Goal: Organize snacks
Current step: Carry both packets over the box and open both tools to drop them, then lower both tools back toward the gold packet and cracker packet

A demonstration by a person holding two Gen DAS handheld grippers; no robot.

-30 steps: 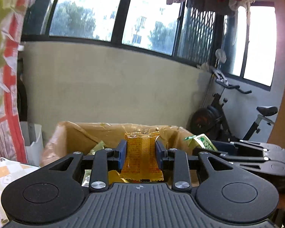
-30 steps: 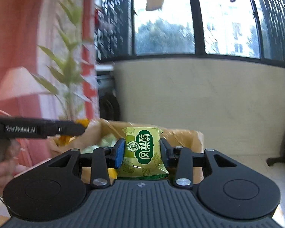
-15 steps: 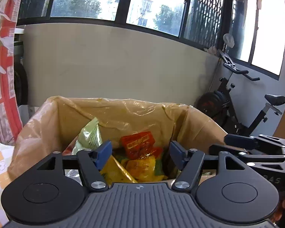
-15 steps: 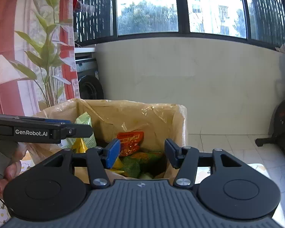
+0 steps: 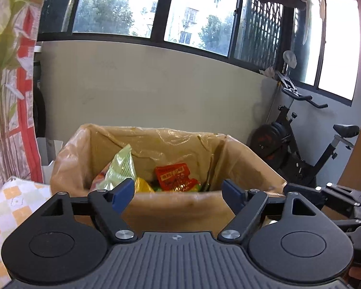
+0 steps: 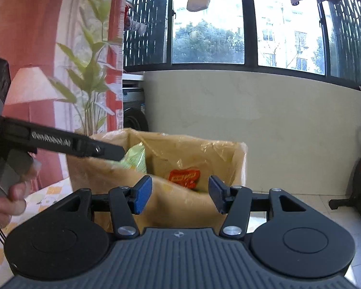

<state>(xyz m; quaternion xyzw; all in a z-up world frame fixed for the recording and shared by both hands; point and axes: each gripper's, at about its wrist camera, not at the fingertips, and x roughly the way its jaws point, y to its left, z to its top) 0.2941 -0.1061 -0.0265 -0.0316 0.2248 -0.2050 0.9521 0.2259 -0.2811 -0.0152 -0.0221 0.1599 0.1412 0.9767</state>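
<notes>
We hold the left gripper [image 5: 178, 193] just short of a cardboard box [image 5: 180, 209] lined with a clear plastic bag [image 5: 156, 142]; its blue-padded fingers [image 5: 123, 193] are spreading wider, with nothing between them. Inside the box lie the snacks: a red packet [image 5: 174, 177] toward the far wall, a pale green bag [image 5: 121, 168] leaning at the left, and a yellow wrapper [image 5: 143, 186] low between them (only its top shows over the near wall). Our right gripper [image 6: 178, 193] sits near the box's right near corner, fingers [image 6: 142, 195] apart and empty, the red packet visible past them. At the left edge of the right wrist view a hand [image 6: 4, 192] grips the other tool's handle. A checked cloth [image 5: 9, 207] covers the desk beside the box on the left. An exercise bike [image 5: 300, 149] stands against the far right wall under the windows [image 5: 192, 16].
</notes>
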